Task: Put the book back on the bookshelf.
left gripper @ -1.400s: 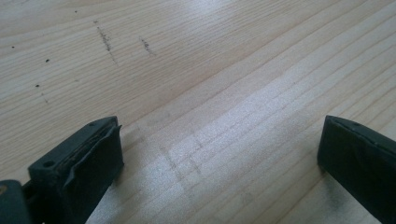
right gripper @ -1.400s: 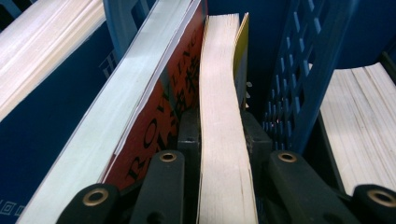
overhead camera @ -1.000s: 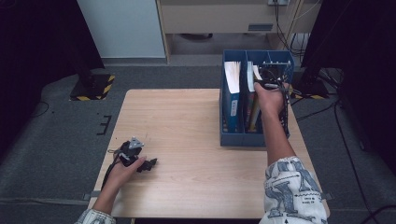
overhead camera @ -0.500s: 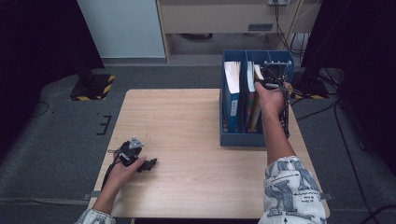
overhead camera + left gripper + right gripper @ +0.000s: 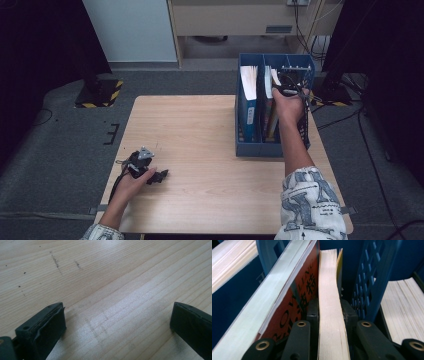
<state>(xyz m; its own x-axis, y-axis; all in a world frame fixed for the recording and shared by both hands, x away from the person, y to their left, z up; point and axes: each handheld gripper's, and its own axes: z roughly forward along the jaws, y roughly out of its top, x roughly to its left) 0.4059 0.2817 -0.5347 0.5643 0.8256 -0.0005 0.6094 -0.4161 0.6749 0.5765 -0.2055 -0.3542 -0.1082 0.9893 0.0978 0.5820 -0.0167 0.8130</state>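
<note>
A blue file box with upright books stands on the right side of the wooden table. My right gripper reaches down into the box from above. In the right gripper view, that gripper is shut on the page edge of a thin yellow-covered book. This book stands between a red-covered book and a blue lattice divider. My left gripper lies on the table near the front left. Its jaws are open, with only bare wood between them.
Another white-edged book fills the box's left compartment. More pages show beyond the lattice divider. Cables trail behind the box. The table's far edge faces a cabinet and grey floor.
</note>
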